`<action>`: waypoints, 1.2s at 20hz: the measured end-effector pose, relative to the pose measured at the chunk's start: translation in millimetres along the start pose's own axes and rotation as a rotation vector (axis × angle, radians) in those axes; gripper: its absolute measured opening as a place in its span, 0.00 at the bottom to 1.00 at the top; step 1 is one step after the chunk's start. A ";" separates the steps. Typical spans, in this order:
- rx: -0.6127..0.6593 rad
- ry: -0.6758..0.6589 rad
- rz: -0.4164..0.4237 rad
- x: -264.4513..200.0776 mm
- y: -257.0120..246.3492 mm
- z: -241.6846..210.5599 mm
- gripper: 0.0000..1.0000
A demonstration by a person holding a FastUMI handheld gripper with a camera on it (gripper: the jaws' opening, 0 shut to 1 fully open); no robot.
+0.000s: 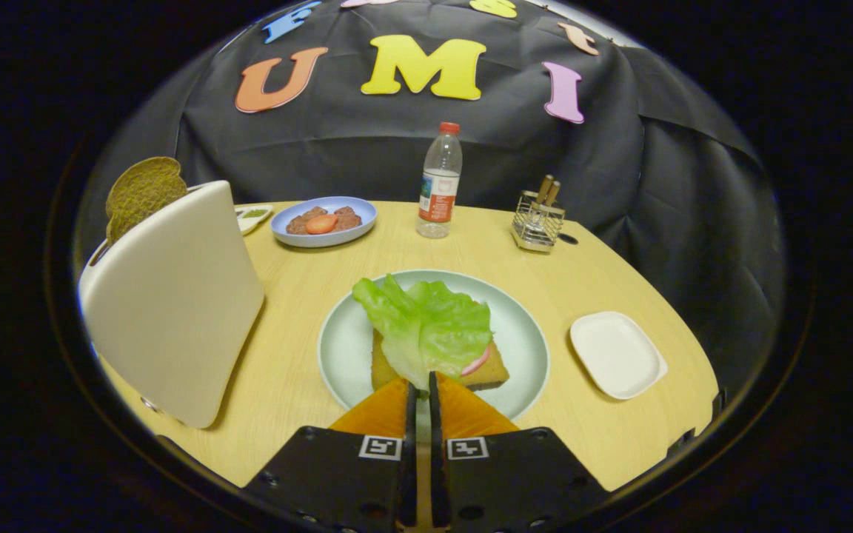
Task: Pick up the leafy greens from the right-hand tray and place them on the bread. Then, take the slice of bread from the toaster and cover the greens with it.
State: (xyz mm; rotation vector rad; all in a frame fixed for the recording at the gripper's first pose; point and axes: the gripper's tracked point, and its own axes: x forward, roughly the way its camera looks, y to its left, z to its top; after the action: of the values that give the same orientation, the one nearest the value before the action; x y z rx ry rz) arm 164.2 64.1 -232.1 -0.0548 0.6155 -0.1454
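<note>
Gripper (422,385) fingers nearly together, thin gap, pinching near edge of crinkled green lettuce leaf (426,326). Leaf draped over square brown bread slice (489,370) on round pale-green plate (523,326), hiding most of bread; pink sliver (475,363) peeking from under leaf, hard to identify. Second brown bread slice (141,194) poking from white toaster (175,303), lower part hidden. Empty white square tray (617,354) beside plate. Beyond: blue plate (325,220) with food, clear plastic bottle (439,181), wire holder (537,222).
</note>
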 end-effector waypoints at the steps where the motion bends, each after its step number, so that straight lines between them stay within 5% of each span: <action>1: 0.001 -0.003 -0.026 -2.9 -6.8 0.7 0.08; 4: 0.029 -0.006 -0.053 -11.8 -21.0 -0.6 0.28; 15: 0.117 -0.145 -0.067 -81.4 -47.7 39.7 0.68; 19: 0.116 -0.222 -0.052 -110.9 -39.5 68.8 0.90; 24: 0.034 -0.340 -0.006 -141.4 -1.5 107.4 0.95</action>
State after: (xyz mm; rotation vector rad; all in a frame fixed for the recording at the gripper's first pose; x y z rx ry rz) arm 112.1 85.0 -63.7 -0.0470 0.2731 -0.1480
